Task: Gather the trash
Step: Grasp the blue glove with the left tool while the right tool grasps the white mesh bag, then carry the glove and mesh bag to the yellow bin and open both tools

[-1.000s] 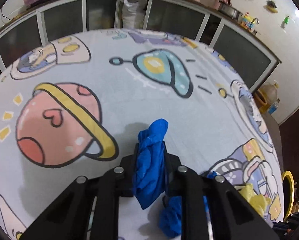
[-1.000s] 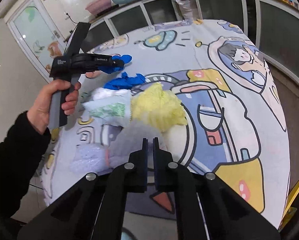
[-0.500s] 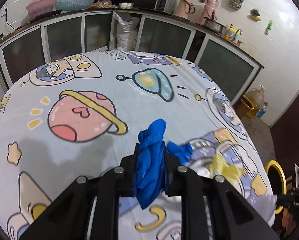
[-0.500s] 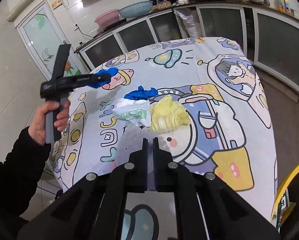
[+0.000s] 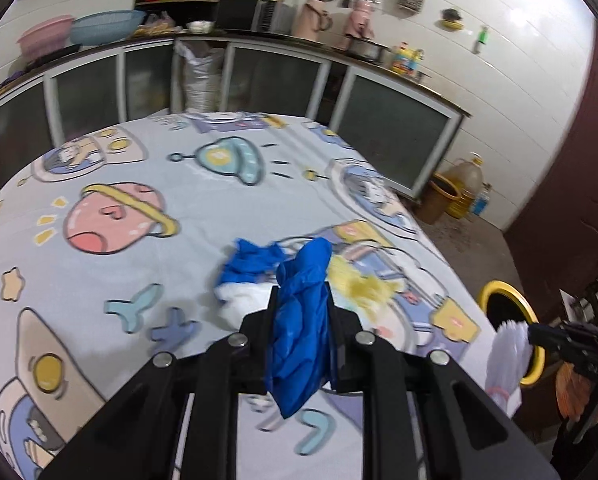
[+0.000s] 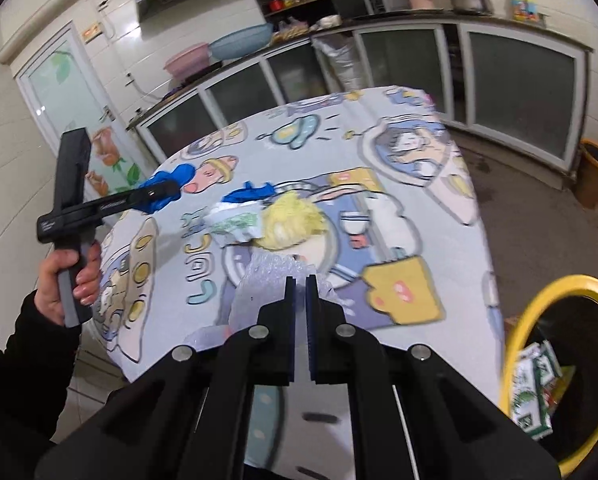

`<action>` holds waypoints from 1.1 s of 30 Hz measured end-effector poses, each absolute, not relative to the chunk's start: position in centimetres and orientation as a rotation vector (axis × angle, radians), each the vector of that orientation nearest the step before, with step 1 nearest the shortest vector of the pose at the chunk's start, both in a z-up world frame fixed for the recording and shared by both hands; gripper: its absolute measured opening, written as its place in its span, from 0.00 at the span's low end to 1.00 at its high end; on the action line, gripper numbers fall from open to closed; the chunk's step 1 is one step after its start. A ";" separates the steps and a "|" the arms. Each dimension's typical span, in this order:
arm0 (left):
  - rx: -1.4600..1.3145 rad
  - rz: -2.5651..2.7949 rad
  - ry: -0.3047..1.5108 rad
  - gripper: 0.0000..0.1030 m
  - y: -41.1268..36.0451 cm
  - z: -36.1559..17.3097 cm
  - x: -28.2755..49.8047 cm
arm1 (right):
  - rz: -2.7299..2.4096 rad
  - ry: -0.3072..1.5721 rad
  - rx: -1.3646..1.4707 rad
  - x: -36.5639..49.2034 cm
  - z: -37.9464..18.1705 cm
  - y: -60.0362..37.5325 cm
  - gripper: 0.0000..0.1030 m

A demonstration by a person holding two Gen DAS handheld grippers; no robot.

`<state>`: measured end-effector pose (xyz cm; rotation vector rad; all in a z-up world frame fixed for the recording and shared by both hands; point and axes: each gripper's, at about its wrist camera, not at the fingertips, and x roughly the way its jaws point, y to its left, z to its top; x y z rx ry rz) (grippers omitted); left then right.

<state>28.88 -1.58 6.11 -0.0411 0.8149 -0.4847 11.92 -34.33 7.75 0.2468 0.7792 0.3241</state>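
Two limp scraps carried toward the bin

Left claw (image 5: pixel 301 308) pinches a blue glove (image 5: pixel 299 320); right claw (image 6: pixel 300 292) is clamped on bubble wrap (image 6: pixel 271 276). Both are light, floppy, best gripped mid-bunch.

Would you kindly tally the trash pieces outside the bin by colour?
Blue: 2, held scrap and table scrap
Yellow: 1, wad
White-green: 1, wrapper
Clear: 1, bubble wrap
Total: 5
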 end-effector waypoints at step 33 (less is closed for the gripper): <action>0.208 -1.097 0.937 0.17 -40.3 1.1 20.0 | -0.485 0.727 0.328 0.7 2.9 -59.6 0.05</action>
